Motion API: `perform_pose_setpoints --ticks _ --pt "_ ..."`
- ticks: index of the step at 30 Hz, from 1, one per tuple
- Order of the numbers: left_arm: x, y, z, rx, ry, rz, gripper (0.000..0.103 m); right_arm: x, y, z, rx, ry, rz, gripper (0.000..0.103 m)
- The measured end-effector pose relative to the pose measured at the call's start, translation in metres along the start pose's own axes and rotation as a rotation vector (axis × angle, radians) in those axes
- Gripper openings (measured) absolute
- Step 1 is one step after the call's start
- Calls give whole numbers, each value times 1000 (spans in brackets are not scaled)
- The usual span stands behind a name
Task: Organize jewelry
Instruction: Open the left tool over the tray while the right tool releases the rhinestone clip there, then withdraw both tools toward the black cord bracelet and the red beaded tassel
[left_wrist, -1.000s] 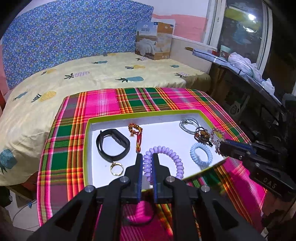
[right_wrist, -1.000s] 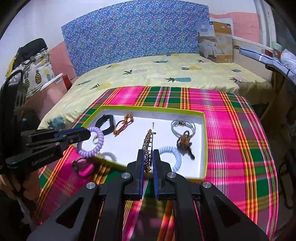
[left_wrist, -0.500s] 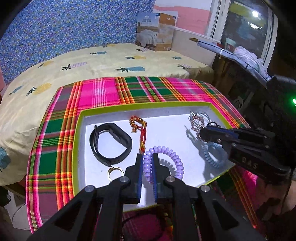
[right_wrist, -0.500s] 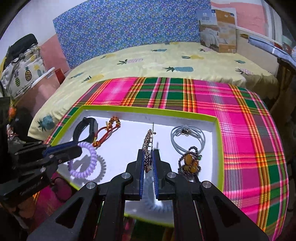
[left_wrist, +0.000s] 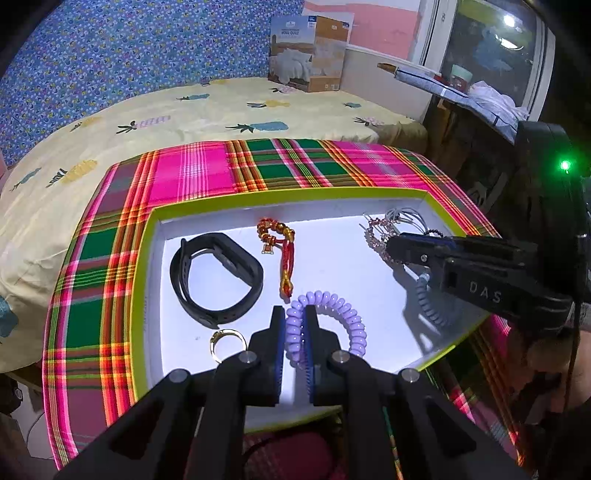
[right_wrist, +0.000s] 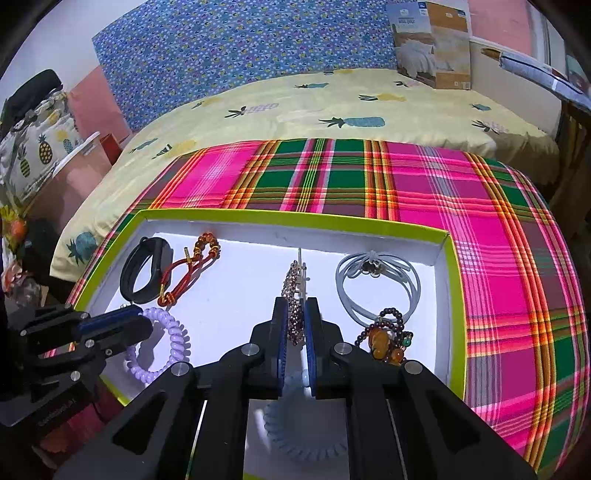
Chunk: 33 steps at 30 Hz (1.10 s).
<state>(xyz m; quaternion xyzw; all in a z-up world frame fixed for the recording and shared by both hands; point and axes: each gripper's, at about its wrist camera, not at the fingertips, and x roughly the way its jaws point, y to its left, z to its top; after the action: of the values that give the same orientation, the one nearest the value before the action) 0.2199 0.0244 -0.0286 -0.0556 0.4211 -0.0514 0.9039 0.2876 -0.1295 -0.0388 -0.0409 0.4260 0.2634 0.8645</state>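
A white tray with a lime-green rim (left_wrist: 142, 258) (right_wrist: 456, 295) lies on a plaid cloth. My left gripper (left_wrist: 294, 321) (right_wrist: 146, 325) is shut on a purple spiral coil band (left_wrist: 332, 321) (right_wrist: 173, 343), held low over the tray's near left part. My right gripper (right_wrist: 295, 317) (left_wrist: 388, 247) is shut on a beaded rhinestone bracelet (right_wrist: 293, 291) (left_wrist: 373, 236), held edge-on over the tray's middle. In the tray lie a black wristband (left_wrist: 214, 275) (right_wrist: 146, 269), a red cord bracelet (left_wrist: 282, 251) (right_wrist: 188, 269), a gold ring (left_wrist: 227, 341), a grey hair tie (right_wrist: 376, 284), a brown bead bracelet (right_wrist: 386, 336) and a pale blue coil band (right_wrist: 306, 439) (left_wrist: 430, 306).
The plaid cloth (right_wrist: 369, 177) covers a small round table that stands against a bed with a yellow pineapple sheet (left_wrist: 207, 110). A quilt box (left_wrist: 308, 51) stands at the bed's far side. A dark item on pink lies on the cloth just below the tray's near rim (left_wrist: 291, 454).
Both grippers have come down and in over the tray with their pieces still gripped. The right one moved leftward from the tray's right edge toward its middle.
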Motion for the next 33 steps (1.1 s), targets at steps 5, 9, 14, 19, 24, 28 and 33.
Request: perform_pose_setpoints --ticks 5,9,14,19,24,28,33 --pt "0 0 -1 -4 5 -2 10 0 -2 0 -2 12 -20 13" --pt "-1 0 0 -5 5 -7 10 -4 2 0 -11 3 -28 13" --pt "-7 -2 1 2 -3 -7 10 -15 7 0 -23 -16 -34 15" --pt "-23 -2 0 1 -25 -2 17 -33 13 -3 -29 -45 -40 15" --pt "-48 -5 -6 4 -57 8 19 -61 22 -14 -39 -81 -50 15" --pt "-69 -9 -16 11 -84 16 19 -85 32 -29 -44 -108 -52 15" --pt "-95 -14 -30 4 -111 19 19 -112 45 -50 -50 -126 -50 15"
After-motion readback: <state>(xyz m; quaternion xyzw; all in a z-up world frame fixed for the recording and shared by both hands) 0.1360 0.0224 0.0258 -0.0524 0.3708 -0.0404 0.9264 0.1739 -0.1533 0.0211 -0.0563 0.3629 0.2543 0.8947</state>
